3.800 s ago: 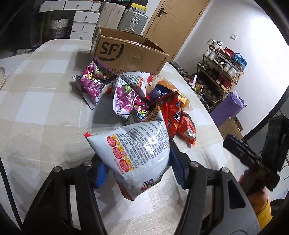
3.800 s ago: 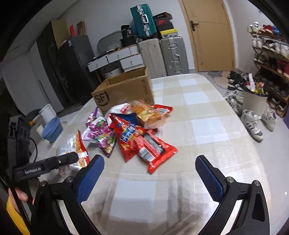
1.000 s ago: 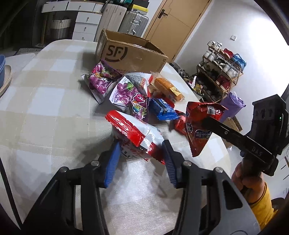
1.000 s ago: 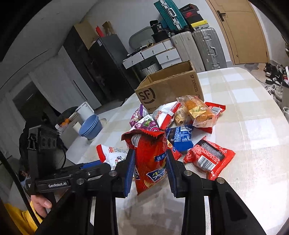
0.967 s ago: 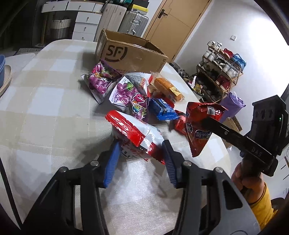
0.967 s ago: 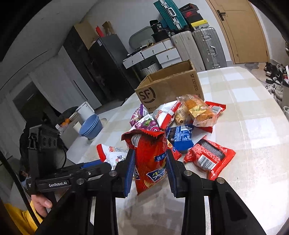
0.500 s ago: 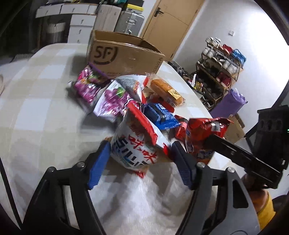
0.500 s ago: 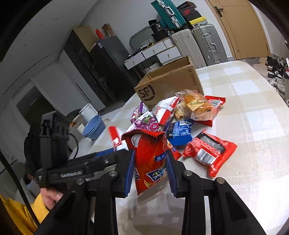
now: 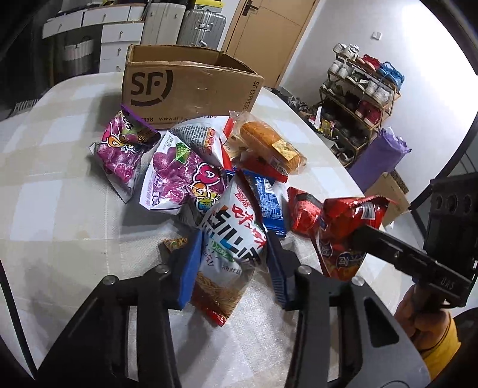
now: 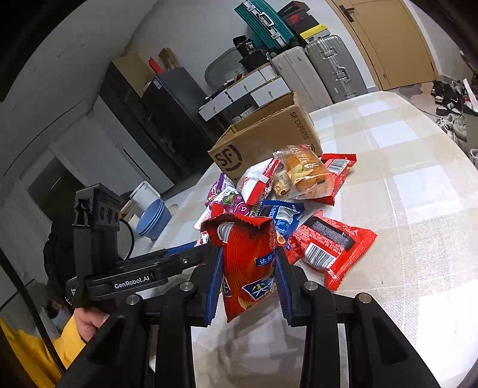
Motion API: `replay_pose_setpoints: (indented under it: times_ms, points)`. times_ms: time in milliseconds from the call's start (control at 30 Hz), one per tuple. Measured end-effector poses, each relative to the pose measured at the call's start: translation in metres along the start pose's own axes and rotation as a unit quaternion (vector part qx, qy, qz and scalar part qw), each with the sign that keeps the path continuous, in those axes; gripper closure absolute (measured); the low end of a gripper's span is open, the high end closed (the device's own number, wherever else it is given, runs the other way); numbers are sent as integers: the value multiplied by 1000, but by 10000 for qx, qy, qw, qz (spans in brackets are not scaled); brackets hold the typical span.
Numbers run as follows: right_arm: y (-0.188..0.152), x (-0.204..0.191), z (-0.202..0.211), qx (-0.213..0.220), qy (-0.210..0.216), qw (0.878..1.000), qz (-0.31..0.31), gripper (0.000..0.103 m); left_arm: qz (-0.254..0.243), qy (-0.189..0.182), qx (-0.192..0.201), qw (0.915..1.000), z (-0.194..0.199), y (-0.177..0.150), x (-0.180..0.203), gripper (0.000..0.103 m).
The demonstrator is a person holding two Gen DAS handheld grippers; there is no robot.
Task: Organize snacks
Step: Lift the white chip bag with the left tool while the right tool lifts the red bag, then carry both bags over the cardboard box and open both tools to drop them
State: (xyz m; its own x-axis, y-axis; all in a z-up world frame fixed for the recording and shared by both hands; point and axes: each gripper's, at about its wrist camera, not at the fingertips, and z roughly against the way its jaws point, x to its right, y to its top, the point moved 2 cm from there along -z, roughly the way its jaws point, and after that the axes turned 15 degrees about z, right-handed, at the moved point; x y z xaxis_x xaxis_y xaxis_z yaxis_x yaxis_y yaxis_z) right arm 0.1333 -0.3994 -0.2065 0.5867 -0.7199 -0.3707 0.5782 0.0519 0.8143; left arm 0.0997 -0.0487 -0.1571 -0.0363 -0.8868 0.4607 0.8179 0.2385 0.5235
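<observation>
Snack bags look light, soft and crinkly; pinch mid-body. Left gripper [image 9: 231,262] clamps a white noodle bag [image 9: 231,235], right gripper [image 10: 249,277] a red chip bag [image 10: 248,262], near the far cardboard box [image 9: 185,86].

A round table [image 9: 53,191] covered with a beige-and-white checked cloth stands in a room with plain white walls [image 9: 322,32] and a closed tan wooden door [image 10: 388,38]. Against the far wall are white drawer units [image 9: 119,32], several upright suitcases [image 10: 325,68] with a teal case [image 10: 263,21] stacked above them, and a tall dark cabinet [image 10: 167,104]. A metal shoe rack [image 9: 358,95] filled with shoes stands along the side wall with a purple bag [image 9: 379,158] beside it, loose shoes [image 10: 451,98] lie on the floor near the door, and stacked blue basins [image 10: 152,218] sit low beside the table.
</observation>
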Motion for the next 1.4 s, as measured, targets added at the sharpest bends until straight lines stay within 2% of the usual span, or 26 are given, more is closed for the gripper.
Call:
replay_pose_setpoints:
  times_ms: [233,433,867,1133,1400]
  points:
    - [1,-3,2,47,-51,10000,35,70,230,-55,37,9997,14,3,-12,67]
    - [6,-13,1,65,-33,9999,122,70,508,-255,77,9984,34,2,-24,68]
    - [36,-34,-1,254,51,9989,384,70,503,-419,688,9955,98,4,-23,67]
    - [87,-45,-2,451,228,9966,644,70,409,-572,953,9930,128,25,-14,67]
    - [153,-49,-14,544,159,9937,969,70,280,-712,1281,9888,158,68,0,67]
